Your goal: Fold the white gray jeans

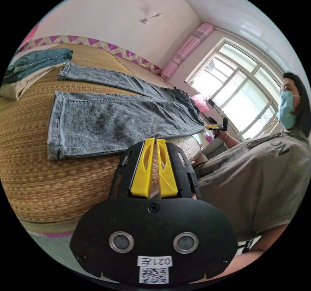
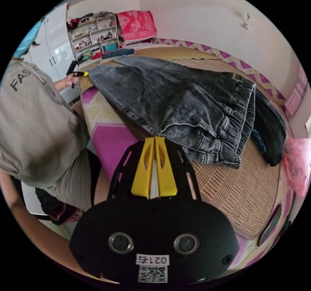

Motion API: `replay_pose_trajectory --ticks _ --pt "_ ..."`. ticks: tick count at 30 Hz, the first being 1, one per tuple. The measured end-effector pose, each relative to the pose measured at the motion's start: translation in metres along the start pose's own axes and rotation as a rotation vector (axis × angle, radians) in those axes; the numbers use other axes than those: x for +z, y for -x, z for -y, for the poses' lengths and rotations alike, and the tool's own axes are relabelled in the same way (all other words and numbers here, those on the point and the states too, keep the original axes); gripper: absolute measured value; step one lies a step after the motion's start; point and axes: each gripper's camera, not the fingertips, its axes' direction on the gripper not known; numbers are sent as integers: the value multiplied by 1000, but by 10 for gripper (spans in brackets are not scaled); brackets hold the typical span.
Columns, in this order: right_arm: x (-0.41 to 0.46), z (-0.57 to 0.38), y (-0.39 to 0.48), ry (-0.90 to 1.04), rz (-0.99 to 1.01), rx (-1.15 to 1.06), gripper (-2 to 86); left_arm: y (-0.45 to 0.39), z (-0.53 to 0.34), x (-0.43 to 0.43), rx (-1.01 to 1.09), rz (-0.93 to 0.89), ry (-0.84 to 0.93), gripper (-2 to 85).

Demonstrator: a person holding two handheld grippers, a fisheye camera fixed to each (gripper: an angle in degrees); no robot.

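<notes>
Left gripper view shows one pair of gray jeans (image 1: 120, 116) spread flat on a woven straw mat (image 1: 48, 180), its two legs running toward the far left. One folded blue garment (image 1: 35, 62) lies on a pale cloth at the far left edge. The left gripper (image 1: 155, 140) points at the near side seam of the jeans with its two yellow jaws drawn together, their tips just at the fabric edge; whether any cloth sits between them cannot be told. To the right, the right gripper (image 1: 212, 127) shows small at the waist end of the jeans, held in a hand with the forearm reaching in from a person in a gray shirt (image 1: 259, 180).

Right gripper view shows the right gripper with jaws clenched together, tips touching the waistband edge of the jeans; a grip cannot be confirmed. At far left a hand holds the left gripper at the hem. One dark garment (image 2: 270, 132) lies right of the waistband, and one pink bag (image 2: 296, 164) beyond it.
</notes>
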Motion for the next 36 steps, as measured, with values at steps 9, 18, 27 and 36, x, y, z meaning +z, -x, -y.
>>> replay_pose_trajectory --ticks 9,18,27,36 --pt "-60 55 57 -293 58 109 -7 -23 23 -101 45 46 -245 -10" --pt "51 189 93 188 -141 187 -8 21 54 -50 -183 170 125 -10" --pt "56 217 207 236 -250 174 -7 24 -25 -80 -224 29 15 -9" --pt "-10 175 299 -203 -130 449 -5 -2 -122 -155 -295 106 -304 -6"
